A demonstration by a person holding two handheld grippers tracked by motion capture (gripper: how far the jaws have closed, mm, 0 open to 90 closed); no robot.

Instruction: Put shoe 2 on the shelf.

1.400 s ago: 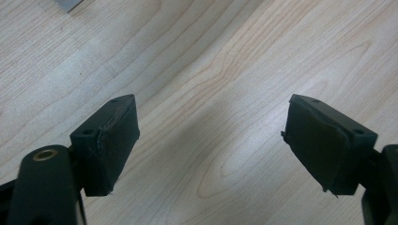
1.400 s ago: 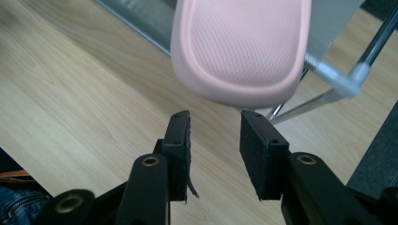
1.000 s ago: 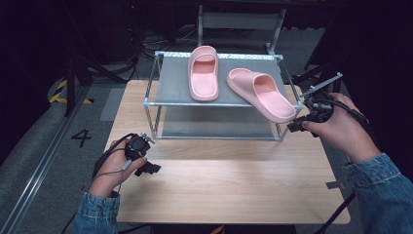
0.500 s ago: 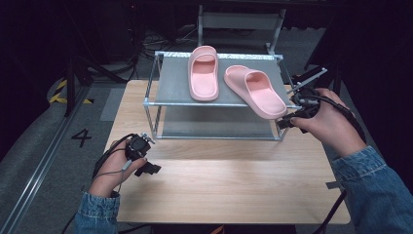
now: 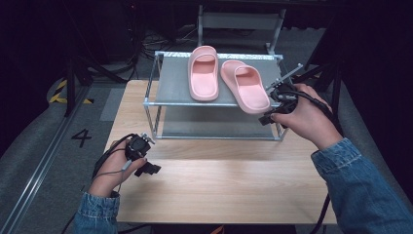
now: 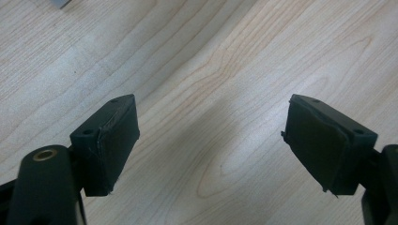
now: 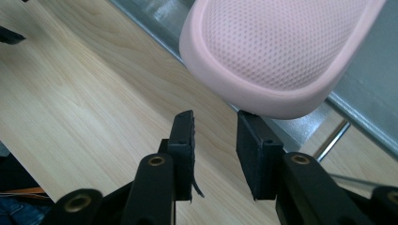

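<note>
While the left hand idles, here's the rundown:
Right slipper [image 5: 246, 85]: swung in since a second ago, now almost parallel to its mate [image 5: 203, 72] on the rack [image 5: 165, 102], heel poking over the near edge.
Right gripper [image 7: 215, 133]: just under that heel, narrow gap, holding nothing.
Left gripper [image 6: 211, 140]: wide open, empty, over the table [image 5: 219, 185].
Upshot: pair looks pretty much lined up.

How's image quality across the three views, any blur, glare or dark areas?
High view: tabletop evenly lit, surroundings nearly black, slightly soft. Left gripper view: sharp wood grain, soft shadow between the open jaws of the left gripper. Right gripper view: pink slipper heel crisp enough to show its dotted texture, mild sheen on the shelf's metal edge.
</note>
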